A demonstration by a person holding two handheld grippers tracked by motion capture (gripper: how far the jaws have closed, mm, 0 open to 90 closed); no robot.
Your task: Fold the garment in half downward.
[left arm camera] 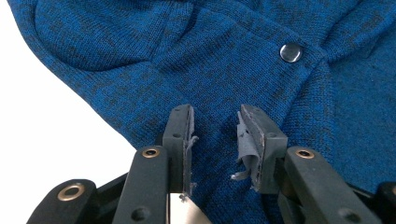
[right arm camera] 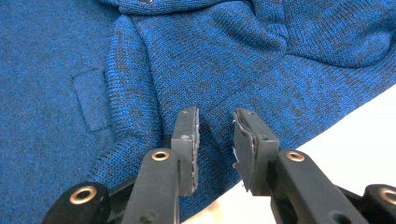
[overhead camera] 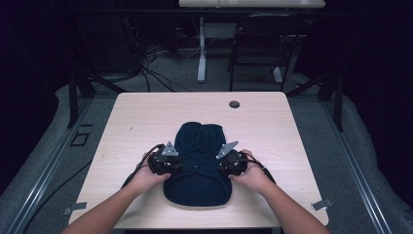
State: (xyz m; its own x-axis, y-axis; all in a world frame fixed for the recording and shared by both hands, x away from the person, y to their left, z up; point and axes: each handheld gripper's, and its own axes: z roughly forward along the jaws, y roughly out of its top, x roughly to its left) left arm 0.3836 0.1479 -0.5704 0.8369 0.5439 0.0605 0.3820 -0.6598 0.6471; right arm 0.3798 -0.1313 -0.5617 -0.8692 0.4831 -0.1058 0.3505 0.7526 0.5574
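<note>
Pale wooden table [overhead camera: 146, 117] under a dark blue sweater [overhead camera: 200, 161]. Left gripper [left arm camera: 215, 135] and right gripper [right arm camera: 215, 135] both parted over knit. Silver snap [left arm camera: 290, 52] plain up close.

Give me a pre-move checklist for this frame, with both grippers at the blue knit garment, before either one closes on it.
1. Left gripper open: ok, jaws apart over the knit.
2. Right gripper open: ok, jaws apart, nothing clamped.
3. Fabric between the jaws: ok, the garment lies in both gaps; contact with the pads cannot tell.
4. Metal snap out of the left jaws' gap: ok, it sits farther off.
5. Grippers on opposite sides of the garment: ok in the high view.
6. Garment lying flat on the table: not ok, folds show.
</note>
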